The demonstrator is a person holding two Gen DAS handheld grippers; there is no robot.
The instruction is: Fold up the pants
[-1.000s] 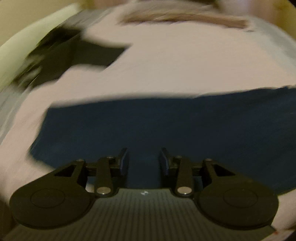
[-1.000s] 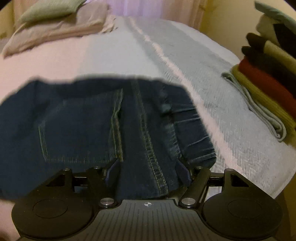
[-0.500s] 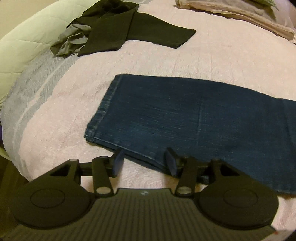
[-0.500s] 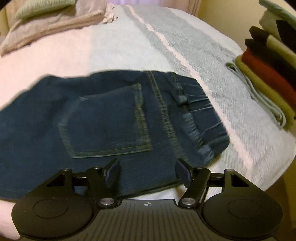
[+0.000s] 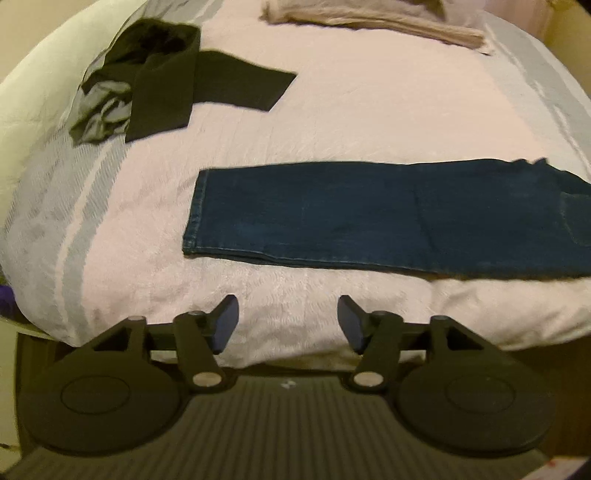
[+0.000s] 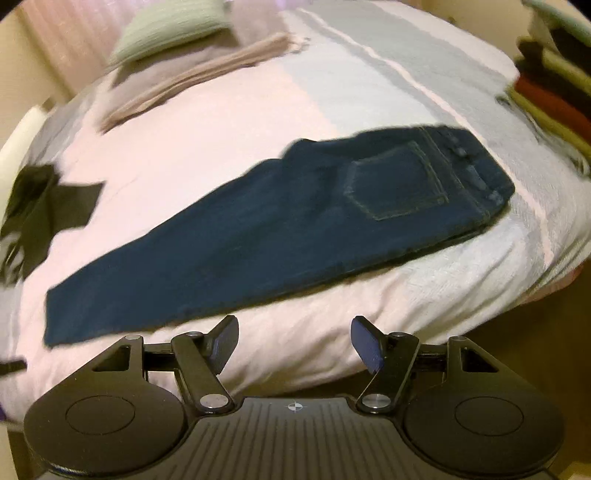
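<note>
Jeans (image 5: 369,218) lie flat on the bed (image 5: 332,122), folded lengthwise, leg on leg, hem at 9 o'clock and waistband (image 6: 476,173) at 3 o'clock, laid straight ready for a crosswise fold. Your left hand-held gripper (image 5: 288,325) and right hand-held gripper (image 6: 293,343) hang at 6 o'clock off the bed edge, both spread wide and empty, clear of the denim.

- A bed (image 5: 332,110) fills both views, covered by a pale pink blanket with grey-blue stripes (image 6: 369,66) along its sides.
- A green pillow (image 6: 166,29) lies at the head.
- Beige walls (image 5: 55,22) surround it under warm, dim light.
</note>
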